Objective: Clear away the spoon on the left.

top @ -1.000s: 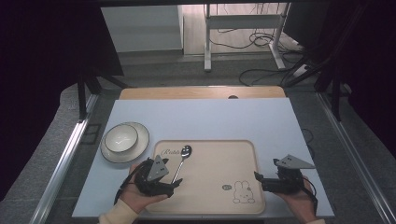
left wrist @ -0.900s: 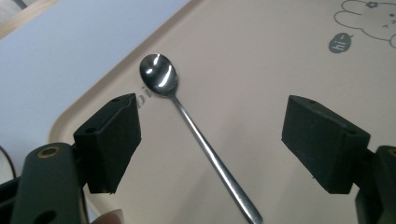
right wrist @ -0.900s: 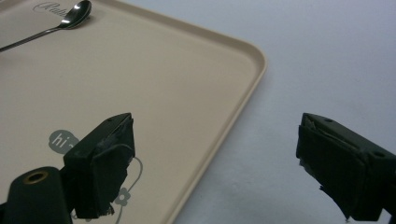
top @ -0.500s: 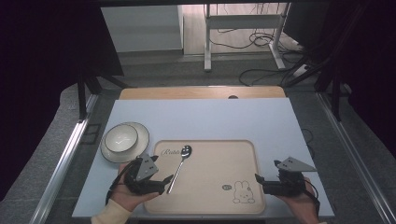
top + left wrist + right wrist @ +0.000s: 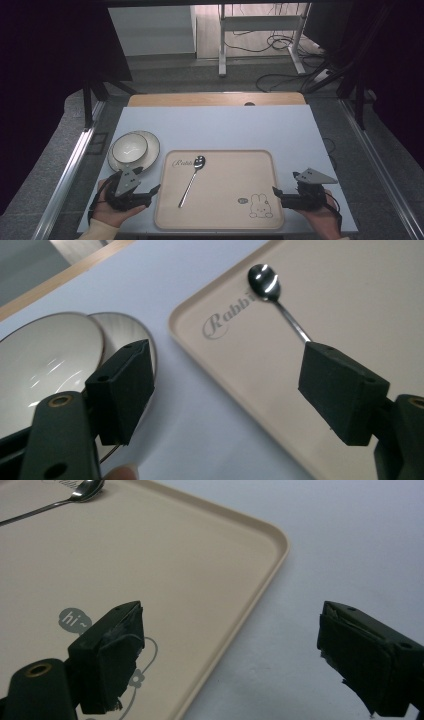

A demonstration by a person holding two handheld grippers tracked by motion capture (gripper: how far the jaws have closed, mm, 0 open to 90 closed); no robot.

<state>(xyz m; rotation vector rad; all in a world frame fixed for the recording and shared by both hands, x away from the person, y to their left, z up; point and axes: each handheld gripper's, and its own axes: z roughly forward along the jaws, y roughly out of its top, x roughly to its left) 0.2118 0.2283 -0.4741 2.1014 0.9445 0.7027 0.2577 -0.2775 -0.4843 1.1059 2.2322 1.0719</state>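
While the beige tray [image 5: 220, 210] is lying flat on the pale blue table [image 5: 225, 130], a metal spoon [image 5: 192, 180] is resting on it, bowl end up near the printed script at the tray's far left corner and handle running down toward the near edge. A white bowl [image 5: 129, 148] is sitting on a white plate [image 5: 150, 145] just beside the tray's left edge, apart from it. A rabbit drawing [image 5: 259, 205] is showing at the tray's near right corner (with a small "hi~" bubble next to it in the right gripper view).

The left gripper [image 5: 148, 192] is sitting in the person's left hand [image 5: 107, 212] at the table's near left, just below the plate, its jaws spread wide and holding nothing. In the left gripper view, one jaw is lying over the plate's rim and the other is standing in front of the spoon's handle, with the tray's corner and bare table between them; whether either jaw is touching anything cannot be told.

The right gripper [image 5: 276, 192] is resting in the right hand [image 5: 322, 220] by the tray's near right corner, jaws likewise parted and empty. In the right gripper view, one jaw is hanging over the rabbit drawing and the other over bare table, the tray's right rim running between them.
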